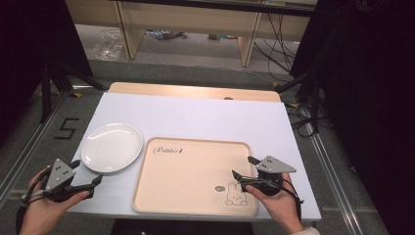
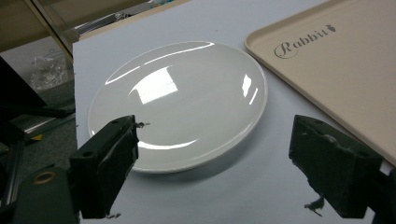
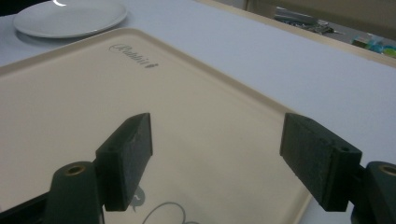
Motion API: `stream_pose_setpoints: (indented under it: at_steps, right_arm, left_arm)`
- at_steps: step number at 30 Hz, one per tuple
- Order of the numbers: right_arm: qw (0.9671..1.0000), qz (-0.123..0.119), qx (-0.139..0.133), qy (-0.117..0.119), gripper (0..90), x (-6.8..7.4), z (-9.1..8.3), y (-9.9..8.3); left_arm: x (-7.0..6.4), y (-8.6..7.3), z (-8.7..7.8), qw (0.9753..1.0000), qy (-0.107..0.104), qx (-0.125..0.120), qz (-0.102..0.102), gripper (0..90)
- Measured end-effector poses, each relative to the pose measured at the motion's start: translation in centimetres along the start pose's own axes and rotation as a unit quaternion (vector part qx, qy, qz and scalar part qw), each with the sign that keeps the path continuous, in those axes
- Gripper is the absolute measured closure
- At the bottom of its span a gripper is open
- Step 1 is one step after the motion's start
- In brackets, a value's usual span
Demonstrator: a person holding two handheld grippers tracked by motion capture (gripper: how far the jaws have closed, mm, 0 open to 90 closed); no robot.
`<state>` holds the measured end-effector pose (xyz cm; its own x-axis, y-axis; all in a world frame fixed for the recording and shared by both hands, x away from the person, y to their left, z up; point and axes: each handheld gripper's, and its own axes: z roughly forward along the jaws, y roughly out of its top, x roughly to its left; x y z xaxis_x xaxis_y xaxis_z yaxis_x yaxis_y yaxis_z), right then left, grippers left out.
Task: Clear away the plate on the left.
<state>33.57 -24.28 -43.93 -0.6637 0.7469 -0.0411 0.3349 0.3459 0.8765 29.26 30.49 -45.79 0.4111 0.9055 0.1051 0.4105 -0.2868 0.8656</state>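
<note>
The left gripper (image 1: pixel 88 177) is held with jaws apart; the white plate (image 2: pixel 180 105) lies just ahead of it. The right gripper (image 1: pixel 242 167) is opened wide above the beige tray (image 1: pixel 161 193).

tray (image 2: pixel 327 70): far side cut off | rabbit print (image 3: pixel 163 212) cut by bottom edge (lettering blurred)

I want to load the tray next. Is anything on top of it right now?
Nothing lies on the tray; I see just its printed word and rabbit drawing. The right claw hangs open above its right part. The plate sits beside it on the table.
</note>
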Motion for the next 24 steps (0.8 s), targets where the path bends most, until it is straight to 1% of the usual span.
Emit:
stream_pose_setpoints:
  at_steps: [1,2,4,5,6,7,8,10,11,12,13,14,15,16,17,18,19,20,21,22,23,24]
  right_arm:
    - [1.0,0.008,0.001,0.002,26.6,0.0,0.0,0.0]
    - [1.0,0.0,-0.001,0.004,26.9,-0.1,0.0,0.0]
    - [1.0,0.001,-0.001,0.004,27.3,-0.1,0.0,-0.1]
    - [1.0,0.001,-0.001,0.004,27.3,-0.1,0.0,-0.1]
    - [1.0,0.006,-0.001,0.0,27.5,-0.1,0.0,-0.1]
    - [0.9999,0.01,0.003,0.002,27.6,0.0,0.0,-0.1]
    - [0.9999,0.012,0.003,0.001,27.5,0.1,-0.1,-0.1]
    - [1.0,0.007,0.001,-0.002,27.6,0.2,-0.2,0.1]
    - [1.0,0.007,0.001,-0.002,27.6,0.2,-0.2,0.1]
    - [1.0,0.002,0.003,-0.002,27.6,0.4,-0.1,0.2]
    - [1.0,0.003,0.004,-0.002,27.6,0.5,-0.1,0.2]
    - [1.0,0.001,0.0,-0.003,27.6,0.5,-0.1,0.2]
    - [1.0,0.004,0.001,-0.004,27.6,0.6,-0.1,0.2]
    - [1.0,0.001,0.001,-0.005,27.7,0.5,-0.1,0.2]
    - [1.0,0.001,0.001,-0.005,27.7,0.5,-0.1,0.2]
    - [1.0,0.0,0.001,-0.006,27.7,0.4,-0.1,0.2]
    - [1.0,-0.002,0.002,-0.005,27.7,0.4,-0.1,0.2]
    - [1.0,0.001,0.003,-0.006,27.8,0.4,-0.1,0.1]
    - [1.0,0.004,0.003,-0.002,27.8,0.3,-0.1,0.1]
    - [1.0,0.008,0.003,-0.001,27.9,0.4,-0.1,0.1]
    - [1.0,0.008,0.003,-0.001,27.9,0.4,-0.1,0.1]
    - [1.0,0.002,0.0,-0.006,27.9,0.3,-0.1,0.1]
  left_arm:
    - [0.1,0.0,0.1,0.9999,0.0,0.004,-0.01,15.7]
    - [0.3,0.0,0.1,0.9997,0.001,0.006,-0.023,16.3]
    - [0.8,-0.1,0.3,0.999,0.007,0.012,-0.044,18.5]
    - [0.8,-0.1,0.3,0.999,0.007,0.012,-0.044,19.9]
    - [1.3,-0.1,0.6,0.9978,0.017,0.023,-0.06,20.5]
    - [1.5,0.0,0.7,0.9973,0.02,0.032,-0.063,20.8]
    - [1.8,0.1,0.9,0.9968,0.017,0.038,-0.068,21.8]
    - [2.3,0.1,1.5,0.995,0.014,0.055,-0.082,21.7]
    - [2.3,0.1,1.5,0.995,0.014,0.055,-0.082,22.1]
    - [2.9,0.3,2.2,0.9921,0.013,0.067,-0.105,23.5]
    - [2.9,0.3,2.2,0.9921,0.013,0.067,-0.105,24.2]
    - [3.2,0.4,2.6,0.9901,0.014,0.07,-0.121,25.1]
    - [3.9,0.6,2.9,0.9871,0.015,0.081,-0.137,25.8]
    - [4.1,0.7,3.1,0.9856,0.019,0.08,-0.148,27.4]
    - [4.1,0.7,3.1,0.9856,0.019,0.08,-0.148,29.3]
    - [4.7,1.0,3.5,0.9823,0.027,0.084,-0.165,29.6]
    - [5.1,1.1,3.5,0.9804,0.03,0.093,-0.171,30.0]
    - [5.4,1.2,3.7,0.9771,0.031,0.097,-0.187,31.7]
    - [5.4,1.2,3.7,0.9771,0.031,0.097,-0.187,32.4]
    - [5.9,1.1,4.2,0.9665,0.038,0.094,-0.236,32.8]
    - [5.9,1.1,4.2,0.9665,0.038,0.094,-0.236,33.4]
    - [6.9,1.0,4.3,0.9652,0.044,0.118,-0.229,35.3]
